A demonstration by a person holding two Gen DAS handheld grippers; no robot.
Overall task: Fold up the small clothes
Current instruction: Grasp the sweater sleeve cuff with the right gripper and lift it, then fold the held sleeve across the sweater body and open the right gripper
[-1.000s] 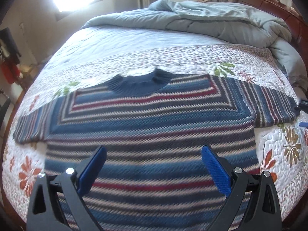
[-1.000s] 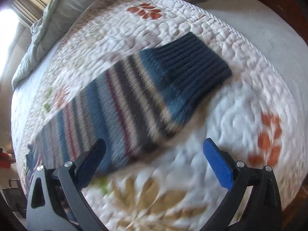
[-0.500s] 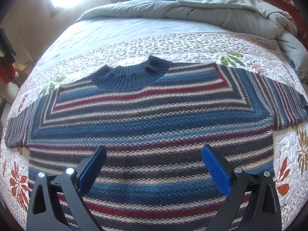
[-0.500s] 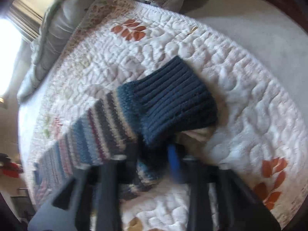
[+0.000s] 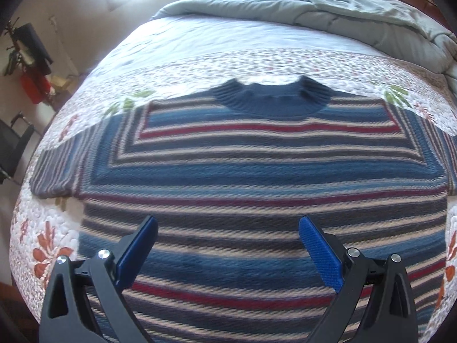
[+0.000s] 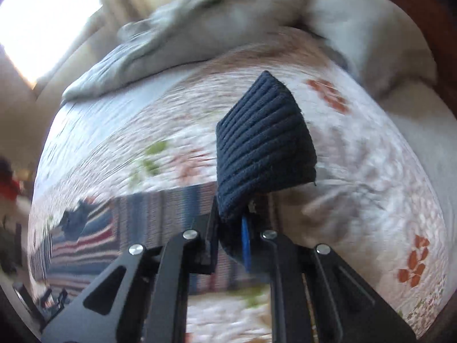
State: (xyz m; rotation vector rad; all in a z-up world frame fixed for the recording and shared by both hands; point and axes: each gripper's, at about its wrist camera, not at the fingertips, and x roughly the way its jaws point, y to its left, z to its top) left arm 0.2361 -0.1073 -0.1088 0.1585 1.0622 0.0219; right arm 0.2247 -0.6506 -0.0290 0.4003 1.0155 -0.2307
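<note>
The left claw (image 5: 228,245) hangs wide open and empty over the striped sweater (image 5: 237,177), spread flat on the bed (image 5: 217,37). The right claw (image 6: 231,225) is clamped on the navy cuff (image 6: 262,145), lifted off the quilt. The sleeve fold seems begun; next, carry the cuff inward across the body.

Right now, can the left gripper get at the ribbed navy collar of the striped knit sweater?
Probably yes. The left gripper is open, above the striped knit sweater; nothing lies between it and the ribbed navy collar. It would need to travel forward across the chest.

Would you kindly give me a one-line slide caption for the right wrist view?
Right gripper shut on the ribbed navy knit cuff of the striped sweater, lifted above the white floral quilt.
</note>
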